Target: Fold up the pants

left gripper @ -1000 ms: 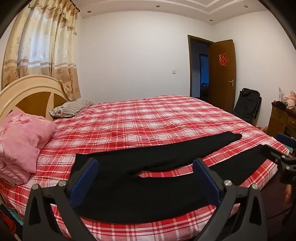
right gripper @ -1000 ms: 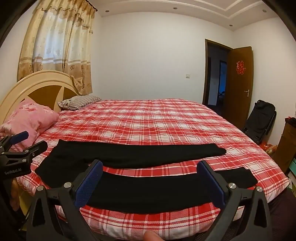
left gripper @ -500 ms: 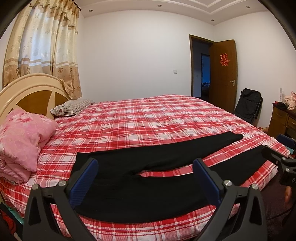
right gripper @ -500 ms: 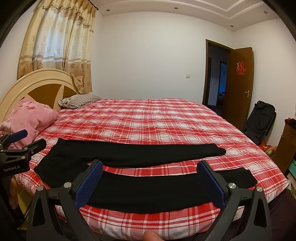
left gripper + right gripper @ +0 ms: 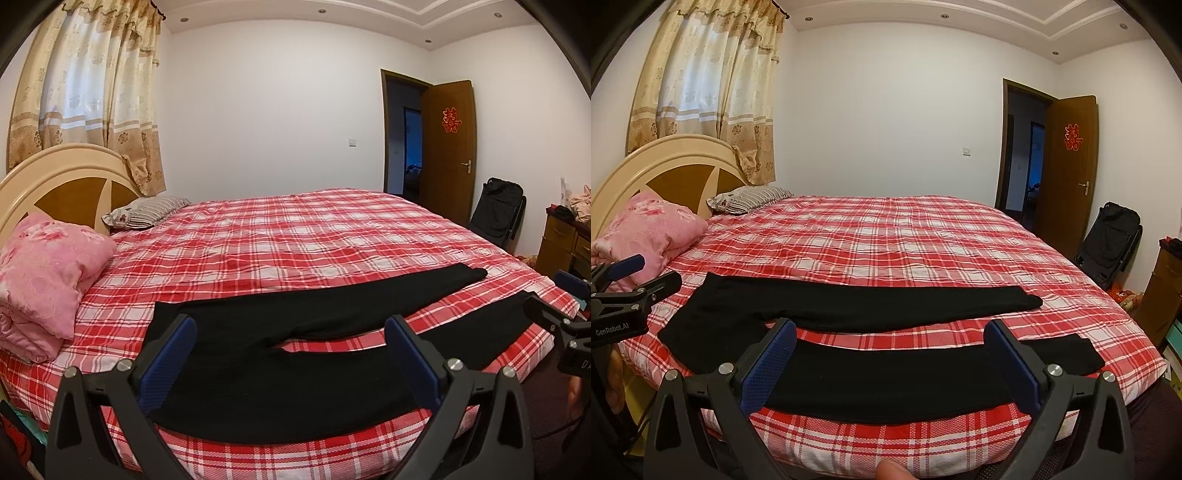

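Observation:
Black pants (image 5: 295,387) lie flat along the near edge of the red plaid bed (image 5: 295,240), waist to the left, both legs stretched right with a strip of sheet between them. My left gripper (image 5: 290,328) hovers open above the waist and crotch end, holding nothing. In the right wrist view the pants (image 5: 868,302) run across the frame. My right gripper (image 5: 890,328) hangs open over the near leg (image 5: 886,376), nothing between its blue pads. Each gripper shows at the side of the other's view: the right gripper (image 5: 546,317) near the cuffs and the left gripper (image 5: 635,280) by the waist.
A folded pink quilt (image 5: 48,273) and a striped pillow (image 5: 147,210) sit at the headboard (image 5: 66,184) on the left. A black folded chair (image 5: 498,210) and a wooden dresser (image 5: 561,243) stand right of the bed. The brown door (image 5: 447,147) is open.
Both views drift only slightly. The pants lie as before and both grippers stay open.

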Tool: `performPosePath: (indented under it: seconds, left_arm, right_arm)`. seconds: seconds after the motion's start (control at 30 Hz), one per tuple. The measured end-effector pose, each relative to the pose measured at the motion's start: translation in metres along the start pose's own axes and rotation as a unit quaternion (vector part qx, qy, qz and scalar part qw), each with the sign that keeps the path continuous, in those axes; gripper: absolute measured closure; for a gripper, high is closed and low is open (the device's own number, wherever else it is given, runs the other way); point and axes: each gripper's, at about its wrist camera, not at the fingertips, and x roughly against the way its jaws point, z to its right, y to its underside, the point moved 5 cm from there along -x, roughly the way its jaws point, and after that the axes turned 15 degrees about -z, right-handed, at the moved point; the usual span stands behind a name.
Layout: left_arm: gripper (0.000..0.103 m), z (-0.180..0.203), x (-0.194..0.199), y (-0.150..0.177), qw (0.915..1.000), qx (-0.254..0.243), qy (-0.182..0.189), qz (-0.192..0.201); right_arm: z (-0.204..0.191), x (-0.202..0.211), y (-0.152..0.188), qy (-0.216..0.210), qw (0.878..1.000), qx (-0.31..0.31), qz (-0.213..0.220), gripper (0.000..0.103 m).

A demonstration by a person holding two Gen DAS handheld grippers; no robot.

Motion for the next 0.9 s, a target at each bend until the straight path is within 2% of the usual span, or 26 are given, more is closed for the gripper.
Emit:
performPosePath:
  seconds: [0.9]
  left_arm:
    - [0.000,-0.0029,-0.0006,0.0004,1.0000,0.002,-0.002,-0.002]
  right_arm:
    - [0.0001,-0.0014,0.0008,0.001,1.000,0.002,-0.003,0.001]
